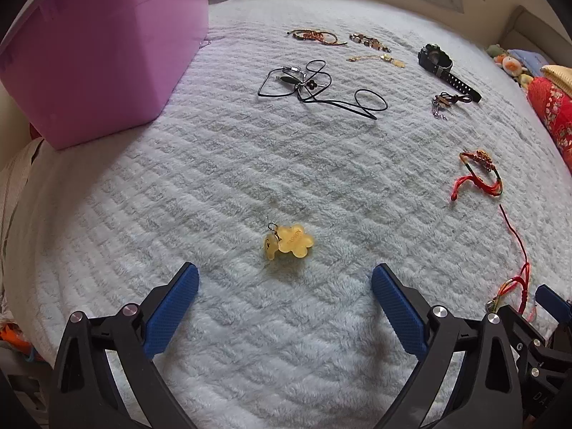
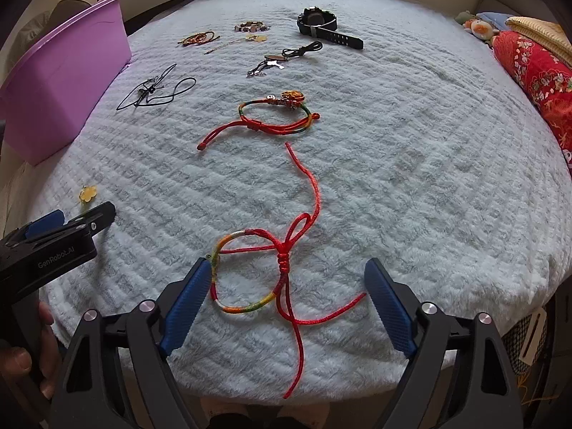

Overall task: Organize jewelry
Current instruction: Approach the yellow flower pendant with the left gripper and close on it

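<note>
Between the right gripper's (image 2: 286, 300) open fingers a red bracelet (image 2: 250, 275) is lying; closing could be snagging only its loose cord, while the left gripper (image 1: 285, 298) is gaping at a yellow charm (image 1: 289, 245)

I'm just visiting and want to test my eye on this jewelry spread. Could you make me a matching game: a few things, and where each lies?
Things:
1. purple bin
2. black watch
3. yellow flower charm
4. rainbow cord bracelet

Places:
A. between the right gripper's fingers
B. ahead of the left gripper
C. blanket's left edge
D. far side

Pairs: 1-C, 2-D, 3-B, 4-A
</note>
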